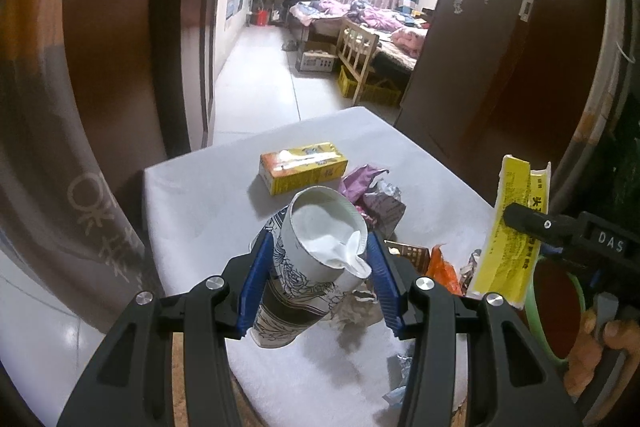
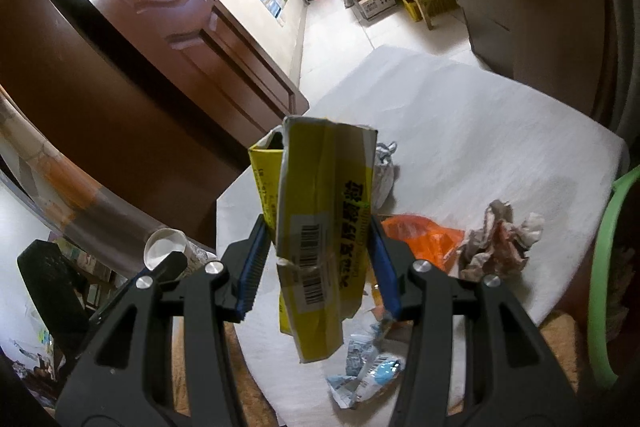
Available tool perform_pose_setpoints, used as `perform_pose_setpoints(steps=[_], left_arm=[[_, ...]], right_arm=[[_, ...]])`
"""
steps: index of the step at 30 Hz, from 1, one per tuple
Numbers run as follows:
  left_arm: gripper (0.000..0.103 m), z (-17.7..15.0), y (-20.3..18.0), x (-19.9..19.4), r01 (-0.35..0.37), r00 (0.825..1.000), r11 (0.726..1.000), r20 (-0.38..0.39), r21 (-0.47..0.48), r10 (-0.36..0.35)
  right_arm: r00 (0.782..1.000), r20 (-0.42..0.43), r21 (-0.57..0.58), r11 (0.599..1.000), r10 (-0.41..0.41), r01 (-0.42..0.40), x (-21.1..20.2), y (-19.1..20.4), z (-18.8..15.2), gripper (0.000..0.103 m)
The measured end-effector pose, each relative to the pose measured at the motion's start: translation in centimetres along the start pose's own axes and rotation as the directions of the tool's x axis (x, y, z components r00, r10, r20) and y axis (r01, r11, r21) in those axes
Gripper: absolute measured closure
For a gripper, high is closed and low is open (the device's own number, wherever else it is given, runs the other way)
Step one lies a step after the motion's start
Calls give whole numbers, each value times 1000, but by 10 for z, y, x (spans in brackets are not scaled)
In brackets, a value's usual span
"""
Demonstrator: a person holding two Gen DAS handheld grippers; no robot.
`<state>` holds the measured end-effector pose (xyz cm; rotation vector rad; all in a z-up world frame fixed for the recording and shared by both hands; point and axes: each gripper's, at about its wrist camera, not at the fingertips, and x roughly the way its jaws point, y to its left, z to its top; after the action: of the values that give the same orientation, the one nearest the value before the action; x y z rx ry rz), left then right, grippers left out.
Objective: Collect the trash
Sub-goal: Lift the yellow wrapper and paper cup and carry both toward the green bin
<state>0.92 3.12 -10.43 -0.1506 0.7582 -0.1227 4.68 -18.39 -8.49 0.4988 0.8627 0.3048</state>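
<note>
The bench (image 1: 192, 195), under a white cloth, carries most of the trash yet to be collected, so the task looks to be in its early or middle part. A green bin (image 2: 608, 267) shows at the right edge; whether anything lies in it cannot be told. A yellow tissue box (image 1: 303, 167) lies flat near the middle of the bench with its long axis running left to right across the left view; it may not be trash at all. Just in front of it sits a purple wrapper (image 1: 366, 183). Nearer the bin are an orange bag (image 2: 428, 239), a crumpled wad (image 2: 500, 239) and, at the near edge, a blue-white wrapper (image 2: 368, 375).

Two pieces are off the bench. The right hand-held gripper (image 2: 316, 263) pinches a flattened yellow carton (image 2: 320, 227) across its width; the carton's long axis stands close to upright, its torn open end pointing up and away. The left hand-held gripper (image 1: 320, 283) is closed on a paper cup (image 1: 308, 267), pads on either side of its wall. The cup leans, its dented mouth pointing up and away from the camera, base toward the gripper's left finger. Both pieces remain to be carried to the bin.
</note>
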Motion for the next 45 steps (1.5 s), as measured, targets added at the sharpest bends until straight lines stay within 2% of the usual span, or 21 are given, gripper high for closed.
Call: perform_pose_setpoints(steps=[10,13,20,27,37,42,45], left_arm=[[57,1,-23,-11,-2,1000,998,6,66,2],[57,4,-29,-17,1,1000,997,29,80,-3],[57,24,-43,-28,-12,996,992,84,125,2],[57,39,-59,-34,-3,994,990,106,141,-12],[57,42,-78,-29,17,995,987,95,158,-32],[57,33,-89,-19,47,997,985,55,165,-57],[57,25,-101,-7,79,997,981,-4,180,-79]], right_arm=[[999,47,98,995,-4,-1,-29,-28,-3,56],[997,82,88,996,-10,3,-44,-32,-2,56],[992,127,126,992,8,-24,-57,-48,4,56],[988,152,161,985,28,-53,-66,-65,5,56],[981,191,211,974,39,-79,-79,-84,7,56],[977,201,224,967,72,-118,-87,-96,6,56],[977,201,247,962,69,-118,-91,-110,5,56]])
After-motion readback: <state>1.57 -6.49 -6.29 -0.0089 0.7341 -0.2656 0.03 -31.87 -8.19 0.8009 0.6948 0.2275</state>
